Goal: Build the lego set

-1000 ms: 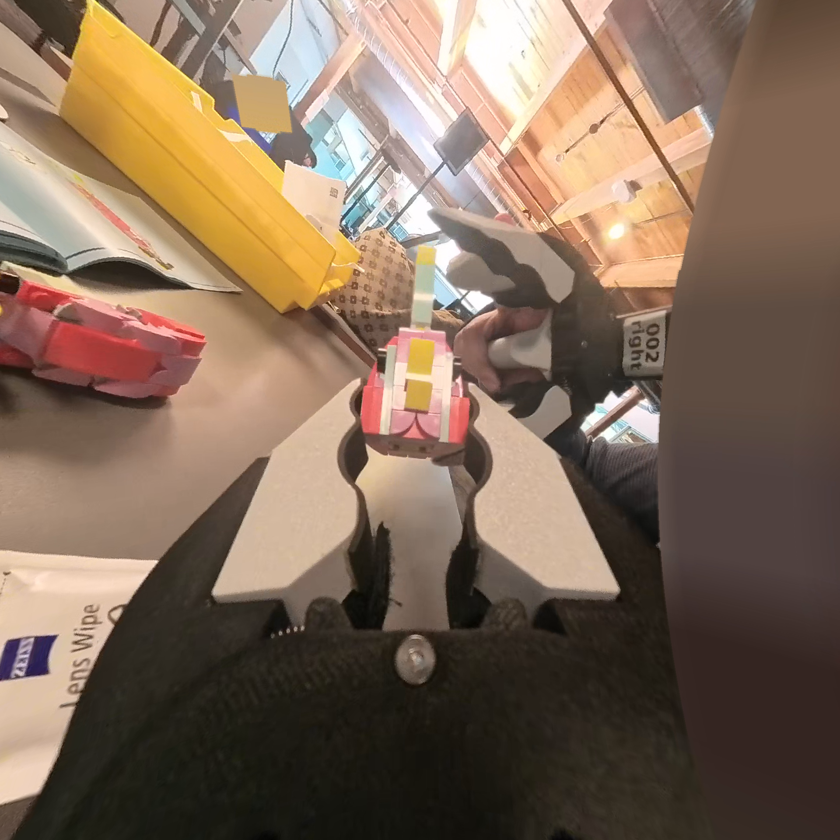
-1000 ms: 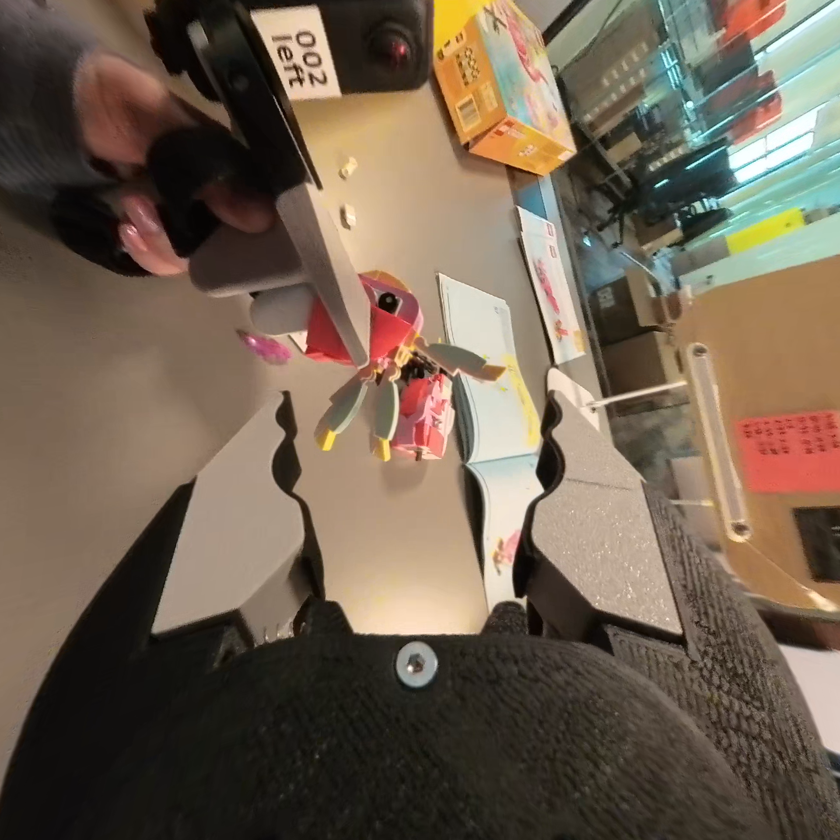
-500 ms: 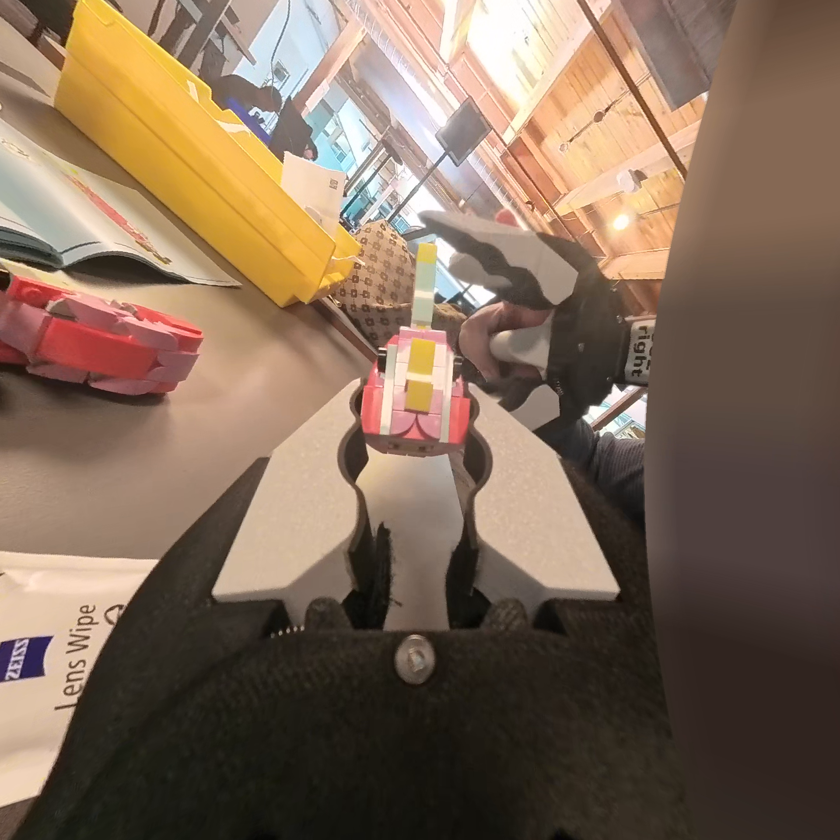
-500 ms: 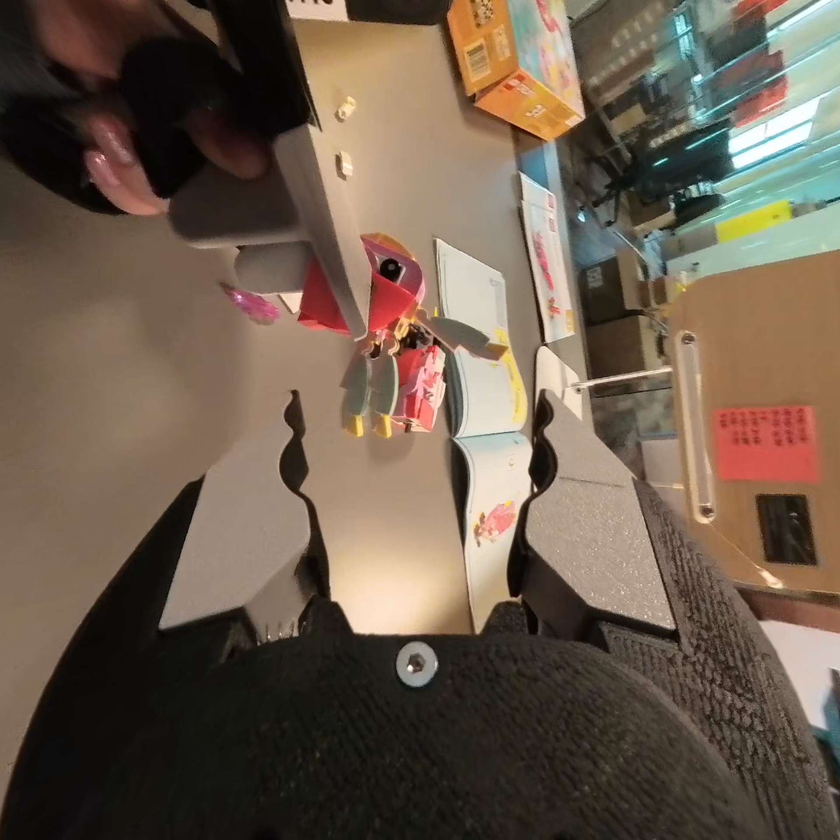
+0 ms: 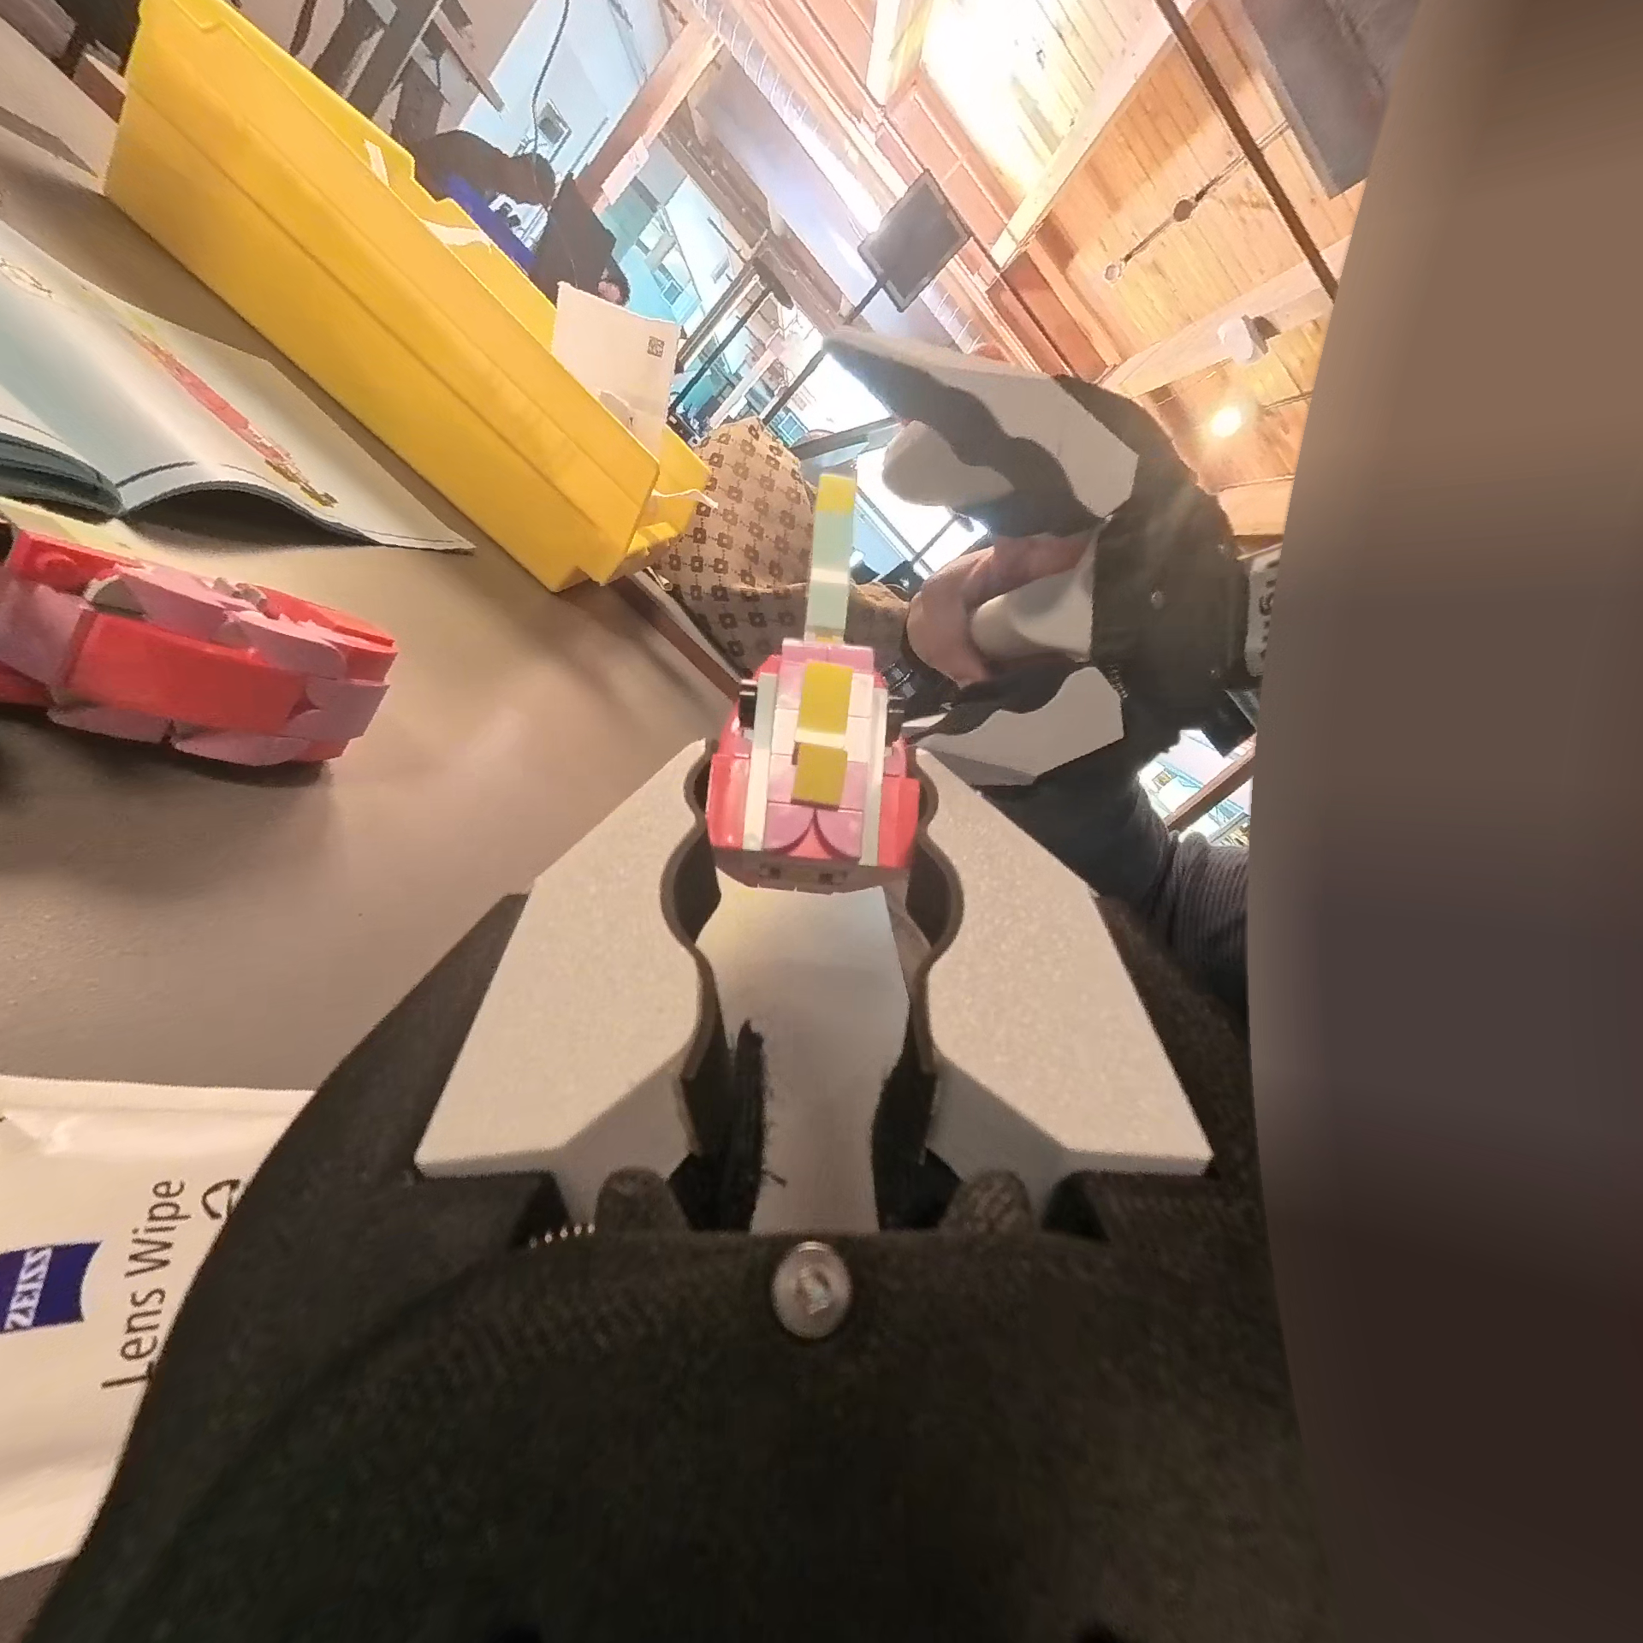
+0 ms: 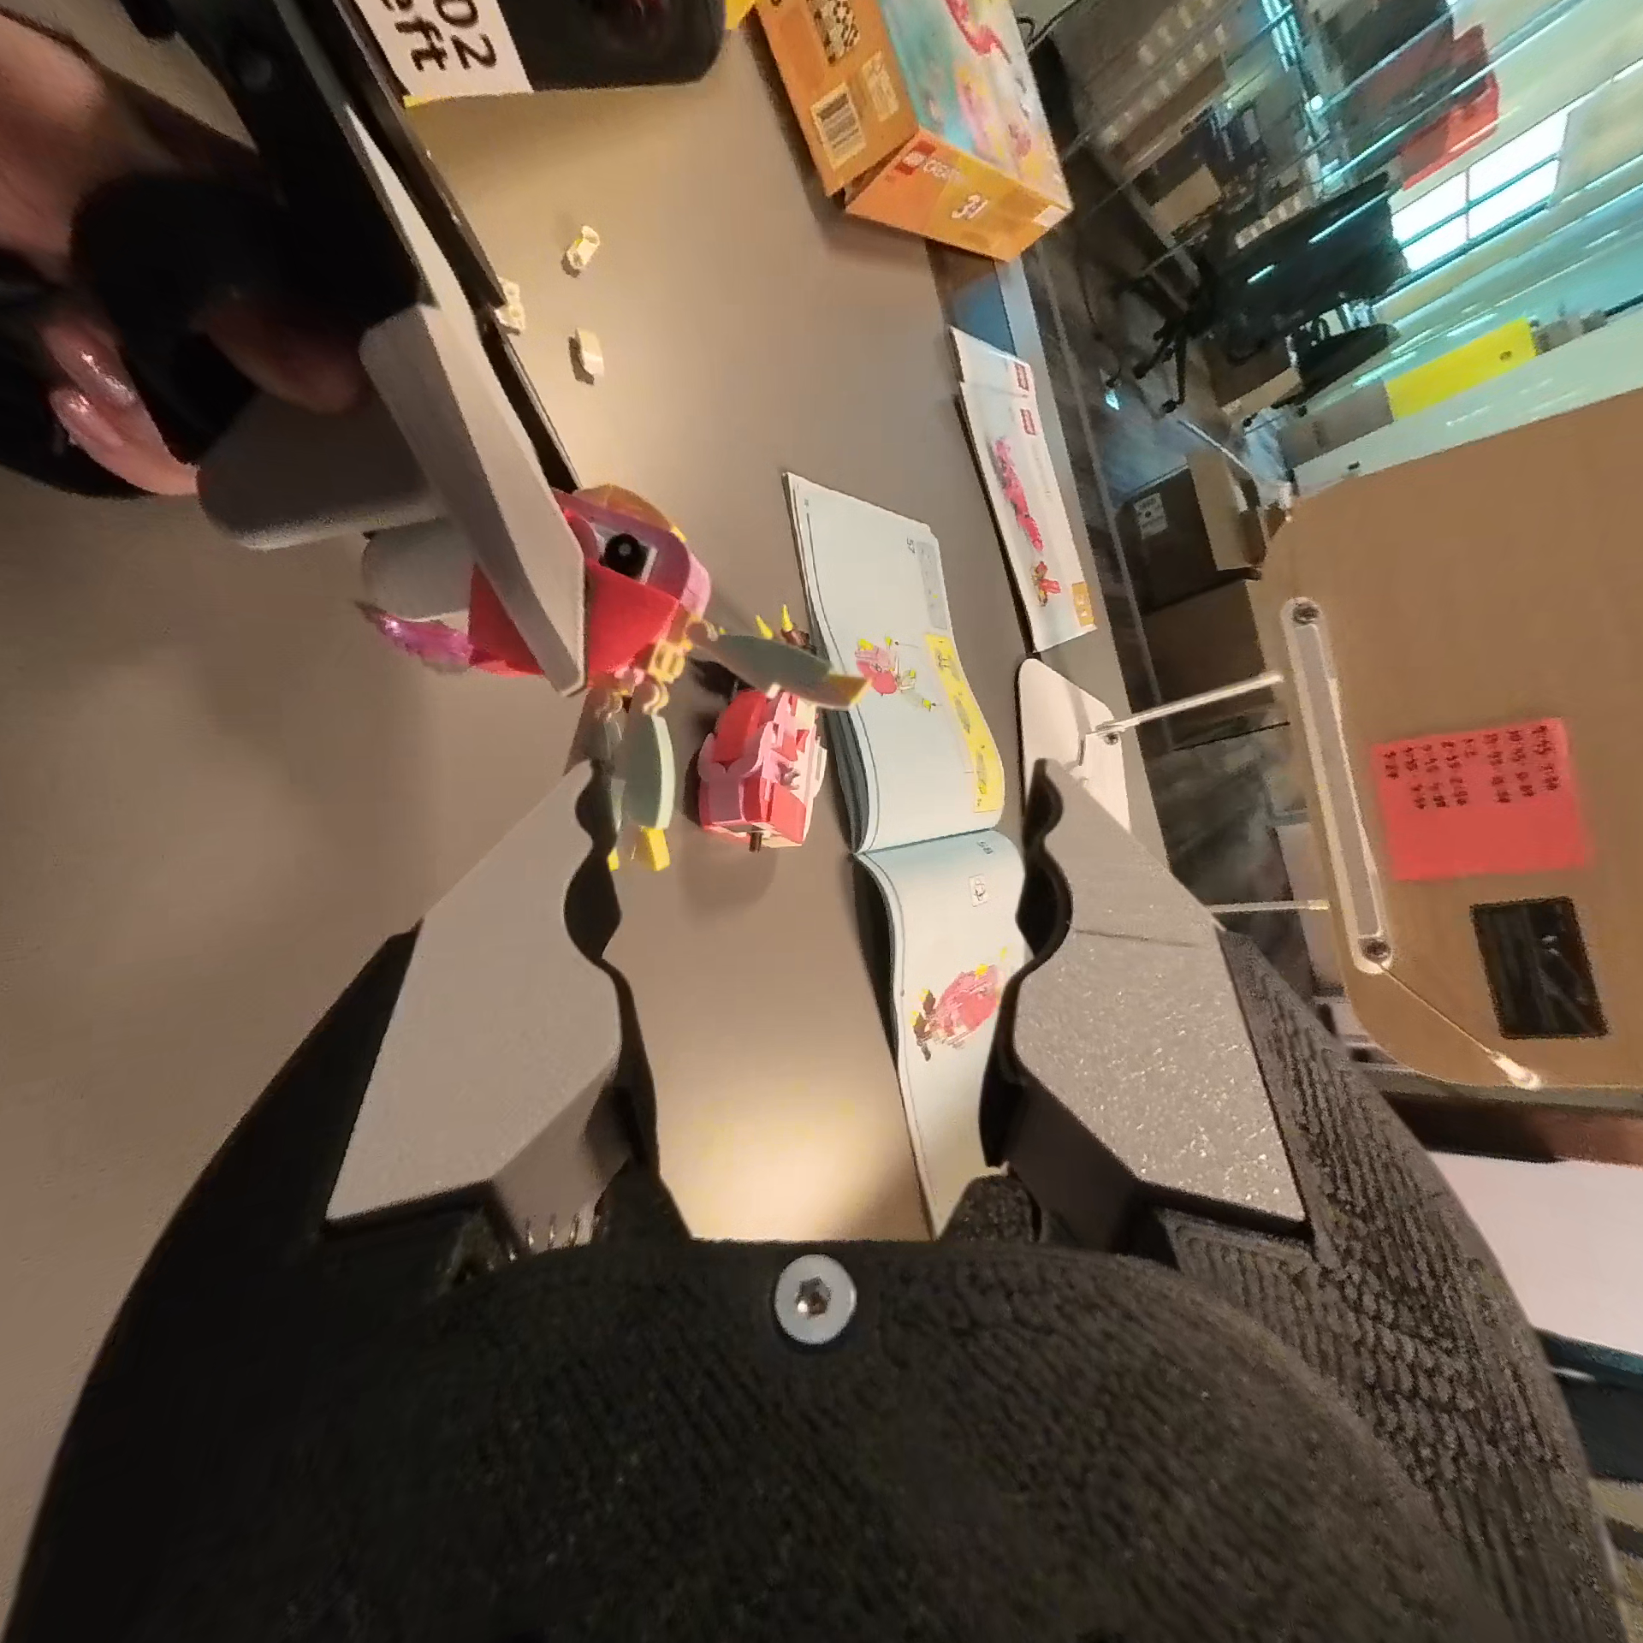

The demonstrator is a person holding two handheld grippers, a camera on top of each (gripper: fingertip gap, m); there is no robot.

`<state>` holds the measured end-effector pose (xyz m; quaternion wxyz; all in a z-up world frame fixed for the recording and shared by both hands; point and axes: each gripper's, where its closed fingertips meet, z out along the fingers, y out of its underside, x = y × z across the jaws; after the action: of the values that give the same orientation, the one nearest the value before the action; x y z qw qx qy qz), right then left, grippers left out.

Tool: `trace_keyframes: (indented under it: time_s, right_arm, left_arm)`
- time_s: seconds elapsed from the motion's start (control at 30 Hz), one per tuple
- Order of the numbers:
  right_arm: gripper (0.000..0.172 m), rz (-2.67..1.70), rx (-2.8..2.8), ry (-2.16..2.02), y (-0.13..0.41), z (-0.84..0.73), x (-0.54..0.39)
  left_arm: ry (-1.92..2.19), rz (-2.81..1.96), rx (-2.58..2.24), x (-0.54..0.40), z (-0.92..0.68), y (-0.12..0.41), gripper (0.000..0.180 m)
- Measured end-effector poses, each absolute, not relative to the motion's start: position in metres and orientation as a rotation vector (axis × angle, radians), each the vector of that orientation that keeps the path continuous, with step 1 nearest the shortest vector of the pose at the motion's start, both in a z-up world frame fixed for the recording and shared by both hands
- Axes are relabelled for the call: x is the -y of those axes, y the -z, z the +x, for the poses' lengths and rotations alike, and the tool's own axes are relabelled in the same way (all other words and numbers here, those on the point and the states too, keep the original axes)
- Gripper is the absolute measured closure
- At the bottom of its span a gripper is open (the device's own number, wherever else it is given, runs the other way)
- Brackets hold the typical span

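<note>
Timber-ceilinged room above my smooth grey-brown table (image 5: 267, 871), yellow plastic bin (image 5: 373, 293) along its far edge, open booklet (image 6: 907, 729) mid-table, my left claw (image 5: 811, 800) clamped on a studded red-pink brick fish (image 5: 813, 782), my right claw (image 6: 805, 791) spread wide, bare, nearest its fins.

On the counter (image 6: 756, 400) before me: a yellow bin (image 5: 373, 293), an open instruction booklet (image 6: 898, 676), an orange box (image 6: 925, 133), and a white wipe packet (image 5: 98, 1245).
</note>
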<state>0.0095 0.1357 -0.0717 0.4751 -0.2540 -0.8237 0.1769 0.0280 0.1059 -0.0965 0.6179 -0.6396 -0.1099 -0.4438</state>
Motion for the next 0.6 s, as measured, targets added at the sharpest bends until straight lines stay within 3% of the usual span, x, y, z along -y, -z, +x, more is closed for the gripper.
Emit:
trace_keyframes:
  time_s: [0.6]
  right_arm:
    - [0.084,-0.578,1.986,-0.362,0.066,0.015,-0.136]
  left_arm:
    - [1.026,-1.472,0.238,-0.106,0.030,0.096,0.142]
